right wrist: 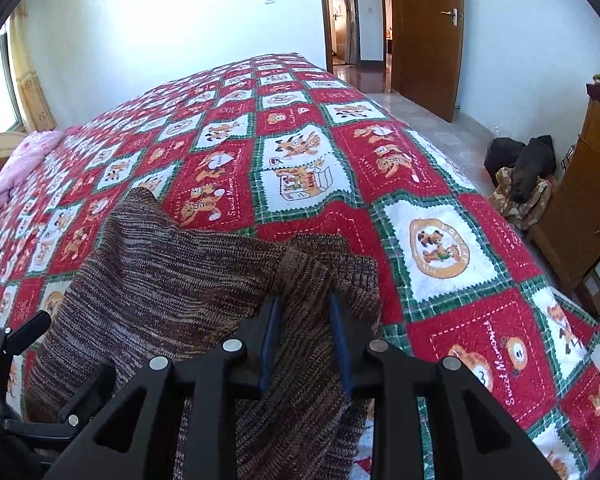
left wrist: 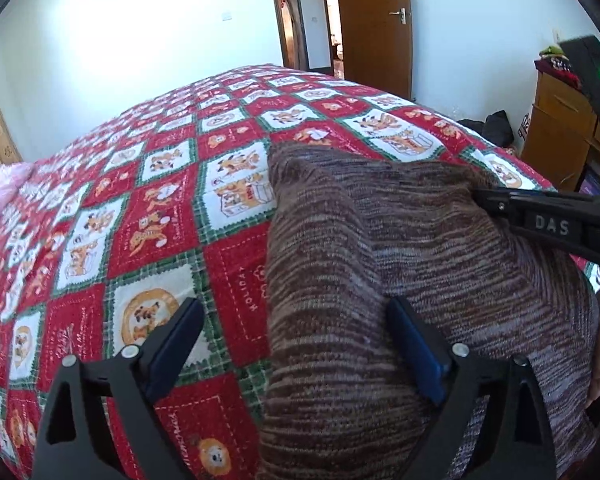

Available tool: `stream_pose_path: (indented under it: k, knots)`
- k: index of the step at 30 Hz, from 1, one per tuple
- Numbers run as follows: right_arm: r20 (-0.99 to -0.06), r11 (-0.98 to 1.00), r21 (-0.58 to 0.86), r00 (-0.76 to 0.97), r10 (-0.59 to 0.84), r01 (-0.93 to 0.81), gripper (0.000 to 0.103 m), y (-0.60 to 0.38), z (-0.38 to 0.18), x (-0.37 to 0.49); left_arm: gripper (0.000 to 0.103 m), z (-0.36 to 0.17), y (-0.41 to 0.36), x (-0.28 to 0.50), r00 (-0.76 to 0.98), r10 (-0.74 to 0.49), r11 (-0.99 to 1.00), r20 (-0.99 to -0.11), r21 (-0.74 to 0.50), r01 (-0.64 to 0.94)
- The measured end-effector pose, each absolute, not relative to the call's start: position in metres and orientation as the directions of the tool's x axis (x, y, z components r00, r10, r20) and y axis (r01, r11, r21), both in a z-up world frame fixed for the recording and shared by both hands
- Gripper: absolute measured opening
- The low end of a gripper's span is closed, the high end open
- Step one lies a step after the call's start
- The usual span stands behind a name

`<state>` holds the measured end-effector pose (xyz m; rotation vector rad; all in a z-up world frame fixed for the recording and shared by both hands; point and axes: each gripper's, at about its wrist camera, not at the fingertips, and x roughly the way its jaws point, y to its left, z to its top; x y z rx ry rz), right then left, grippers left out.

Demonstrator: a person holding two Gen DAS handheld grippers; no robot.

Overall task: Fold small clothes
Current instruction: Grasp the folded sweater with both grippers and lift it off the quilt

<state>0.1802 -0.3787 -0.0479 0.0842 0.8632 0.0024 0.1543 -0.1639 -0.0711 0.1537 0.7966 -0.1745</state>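
the left tongs (left wrist: 296,344) gape wide, empty, over the sweater's (left wrist: 380,280) left edge; the right tongs (right wrist: 305,342) pinch its raised fold, likely to carry it across the bed (right wrist: 440,248).

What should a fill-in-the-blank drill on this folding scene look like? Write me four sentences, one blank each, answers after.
1. The knit sweater is mostly ____ in colour.
2. The left gripper has its jaws ____.
3. The right gripper is closed on the ____.
4. The wooden door stands ____.
Answers: brown; open; sweater; open.
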Motion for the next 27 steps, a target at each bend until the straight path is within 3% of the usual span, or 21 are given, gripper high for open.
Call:
stream_pose_path:
  k: [3, 8, 14, 22, 27]
  knots:
    - [-0.775, 0.991, 0.120, 0.629, 0.054, 0.063, 0.030, -0.382, -0.039, 0.173, 0.101, -0.072, -0.159, 0.155, 0.678, -0.112, 0.978, -0.726, 0.039, 0.204]
    - [-0.701, 0.949, 0.299, 0.697, 0.150, 0.096, 0.063, -0.388, -0.012, 0.120, 0.101, -0.074, -0.157, 0.154, 0.680, -0.126, 0.978, -0.722, 0.025, 0.208]
    - [-0.654, 0.936, 0.324, 0.747, 0.120, 0.134, 0.063, -0.386, -0.019, 0.074, 0.101, -0.075, -0.154, 0.154, 0.680, -0.139, 0.978, -0.720, 0.006, 0.207]
    - [-0.636, 0.846, 0.497, 0.745, 0.203, 0.194, 0.063, -0.414, -0.051, 0.071, 0.102, -0.074, -0.154, 0.152, 0.688, -0.134, 0.980, -0.713, 0.008, 0.198]
    - [-0.623, 0.825, 0.531, 0.749, 0.225, 0.193, 0.063, -0.417, -0.053, 0.068, 0.103, -0.077, -0.135, 0.151, 0.637, -0.244, 0.968, -0.731, -0.141, 0.208]
